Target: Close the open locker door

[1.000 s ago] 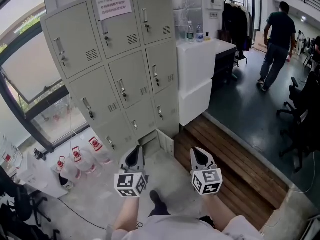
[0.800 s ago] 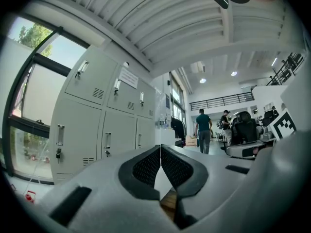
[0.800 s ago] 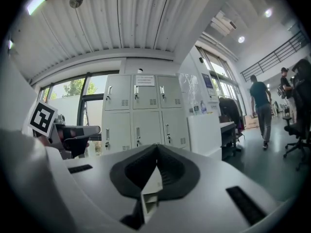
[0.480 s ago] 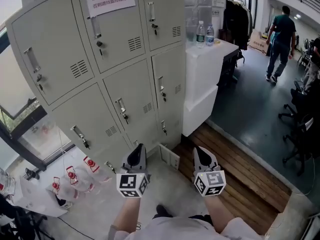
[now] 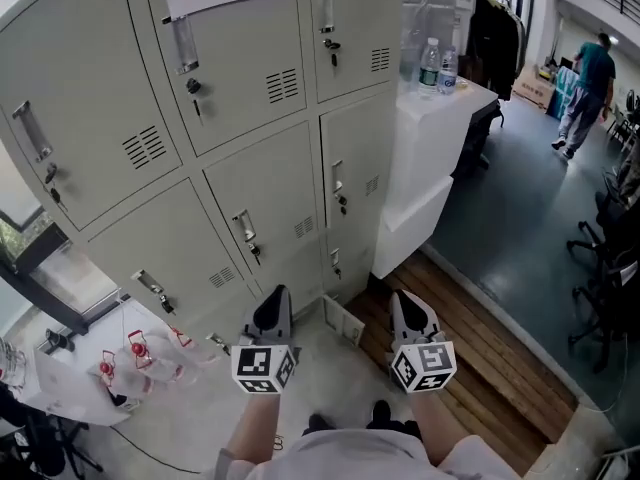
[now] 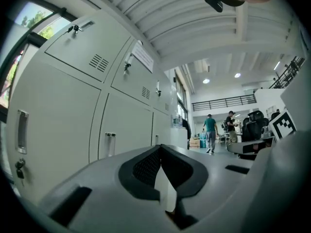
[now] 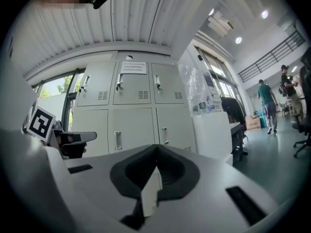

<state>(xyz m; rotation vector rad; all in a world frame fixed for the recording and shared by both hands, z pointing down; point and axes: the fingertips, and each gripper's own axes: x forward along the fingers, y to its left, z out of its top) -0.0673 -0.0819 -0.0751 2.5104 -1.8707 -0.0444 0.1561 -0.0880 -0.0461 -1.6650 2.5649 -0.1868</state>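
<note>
Open locker door (image 5: 343,320): hanging ajar in the bottom row, appearing in head view only.
Left gripper (image 5: 272,303): hovering left of it, jaws closed, empty.
Right gripper (image 5: 405,306): hovering right of it, jaws closed, empty.

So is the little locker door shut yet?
Not yet. Nothing looks done: the bottom locker door stands swung out from the lockers. In hand: the left gripper and right gripper hang just in front of it, jaws together, holding nothing and touching nothing. Left to do: reach the door and push it closed.
</note>
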